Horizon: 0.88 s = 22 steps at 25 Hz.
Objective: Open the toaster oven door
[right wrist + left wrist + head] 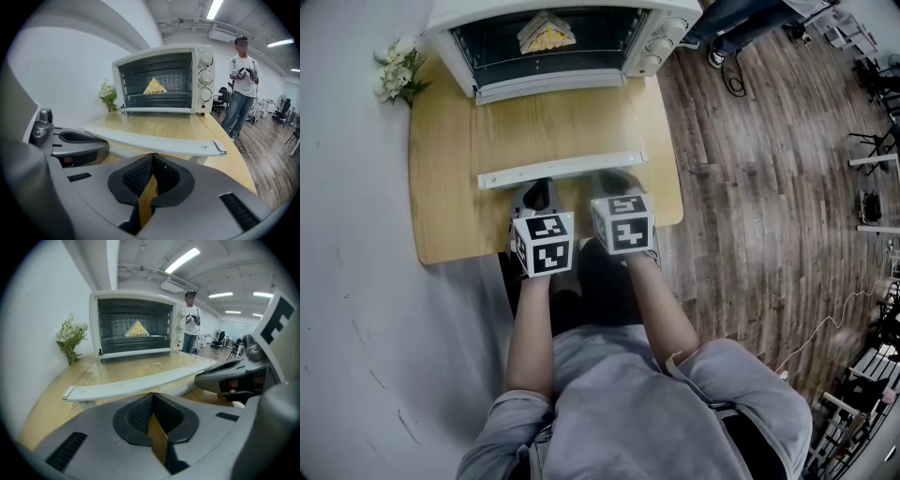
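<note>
The white toaster oven [649,37] stands at the back of the wooden table, its glass door [553,122] folded down flat. The door's white handle bar [562,170] lies nearest me. A yellowish triangular piece of food [136,328] sits on the rack inside. My left gripper [536,194] and right gripper [612,184] hover side by side just short of the handle, apart from it. The left gripper view has its jaws [151,397] pressed together, empty, with the handle [140,384] just ahead. The right gripper's jaws [152,157] are likewise shut on nothing, behind the handle [154,143].
A small bunch of white flowers [397,70] stands at the table's back left, by the wall. A person [241,84] stands on the wooden floor to the right of the oven. Office chairs and cables lie further off on the right.
</note>
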Each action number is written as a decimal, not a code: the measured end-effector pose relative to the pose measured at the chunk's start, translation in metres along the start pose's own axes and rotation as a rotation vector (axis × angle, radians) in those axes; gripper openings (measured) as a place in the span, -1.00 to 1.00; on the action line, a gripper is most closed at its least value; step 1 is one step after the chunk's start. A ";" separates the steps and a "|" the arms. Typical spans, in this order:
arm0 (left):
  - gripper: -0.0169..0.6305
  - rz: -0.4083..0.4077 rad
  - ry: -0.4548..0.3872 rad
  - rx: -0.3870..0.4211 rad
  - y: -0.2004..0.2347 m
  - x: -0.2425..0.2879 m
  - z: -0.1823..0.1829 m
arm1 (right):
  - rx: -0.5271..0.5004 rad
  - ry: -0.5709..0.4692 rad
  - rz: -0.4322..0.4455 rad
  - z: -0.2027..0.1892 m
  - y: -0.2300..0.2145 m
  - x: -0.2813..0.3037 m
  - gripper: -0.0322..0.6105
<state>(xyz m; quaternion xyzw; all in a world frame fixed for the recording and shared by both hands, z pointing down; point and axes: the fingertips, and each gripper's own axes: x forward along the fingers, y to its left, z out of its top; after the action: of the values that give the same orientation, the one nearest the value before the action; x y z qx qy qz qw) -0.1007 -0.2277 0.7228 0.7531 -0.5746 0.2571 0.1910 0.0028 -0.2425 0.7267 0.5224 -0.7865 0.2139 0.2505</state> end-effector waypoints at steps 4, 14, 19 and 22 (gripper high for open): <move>-0.94 0.001 0.048 -0.012 0.003 -0.013 -0.004 | 0.001 0.073 0.017 -0.014 0.006 -0.008 -0.90; -0.94 0.024 -0.009 -0.024 0.010 -0.074 0.055 | 0.016 0.006 0.020 0.044 0.019 -0.071 -0.90; -0.94 0.022 -0.065 -0.031 0.007 -0.109 0.094 | 0.016 -0.061 0.012 0.086 0.025 -0.110 -0.90; -0.94 0.015 -0.098 -0.030 0.004 -0.131 0.116 | 0.014 -0.098 0.009 0.111 0.030 -0.133 -0.90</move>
<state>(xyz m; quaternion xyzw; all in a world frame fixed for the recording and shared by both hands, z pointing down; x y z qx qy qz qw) -0.1123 -0.1965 0.5512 0.7574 -0.5930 0.2125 0.1720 -0.0002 -0.2030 0.5554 0.5303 -0.7987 0.1950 0.2070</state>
